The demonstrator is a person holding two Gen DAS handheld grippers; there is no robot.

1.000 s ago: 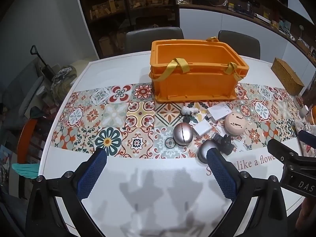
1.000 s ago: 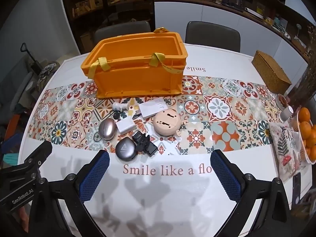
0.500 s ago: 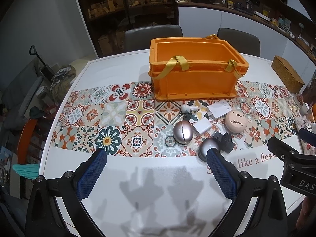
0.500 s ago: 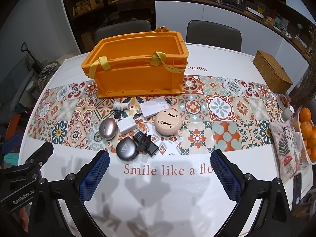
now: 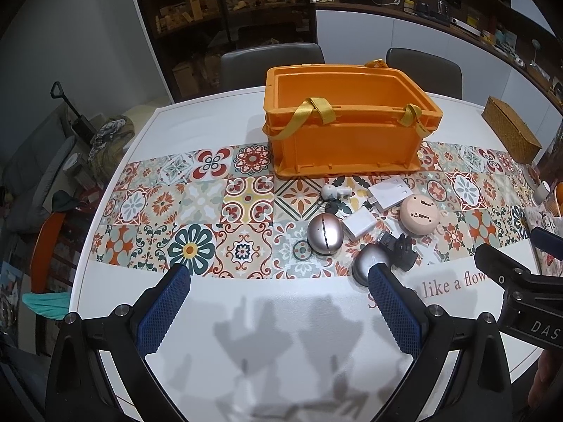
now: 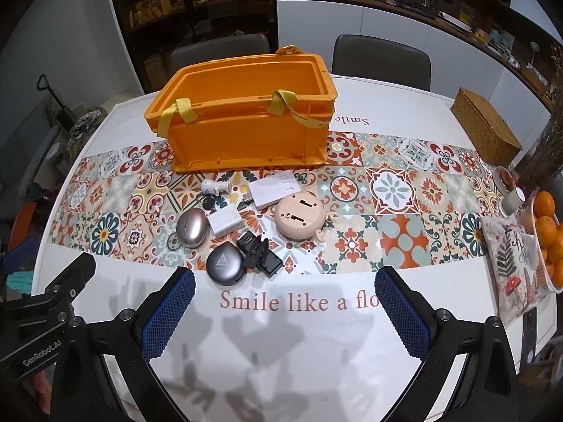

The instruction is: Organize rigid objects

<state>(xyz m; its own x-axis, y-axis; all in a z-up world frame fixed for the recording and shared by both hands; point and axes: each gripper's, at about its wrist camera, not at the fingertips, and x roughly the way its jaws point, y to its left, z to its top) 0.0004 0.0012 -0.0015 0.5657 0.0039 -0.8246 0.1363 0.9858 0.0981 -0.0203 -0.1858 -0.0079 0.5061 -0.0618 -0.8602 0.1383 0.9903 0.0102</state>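
An orange crate (image 5: 346, 140) (image 6: 246, 137) with yellow straps stands on the patterned runner. In front of it lie small objects: a silver oval case (image 5: 324, 235) (image 6: 191, 228), a grey round case (image 6: 225, 263) (image 5: 364, 262), a black clip (image 6: 260, 251), a small white cube charger (image 6: 225, 223), a flat white adapter (image 6: 276, 190), a pink round case (image 6: 299, 218) (image 5: 418, 214) and a tiny white figure (image 6: 215, 186). My left gripper (image 5: 278, 277) hangs open above the white front of the table, left of the pile. My right gripper (image 6: 285, 277) is open too, just in front of the pile.
A wicker box (image 6: 487, 130) sits at the back right. A bowl of oranges (image 6: 549, 235), a printed cloth (image 6: 510, 263) and a small cup (image 6: 512, 200) crowd the right edge. Two grey chairs (image 6: 381, 59) stand behind the table.
Both views have shifted only slightly; the crate and the pile sit a touch lower in the frames. Both grippers stay open and nothing on the table has moved.
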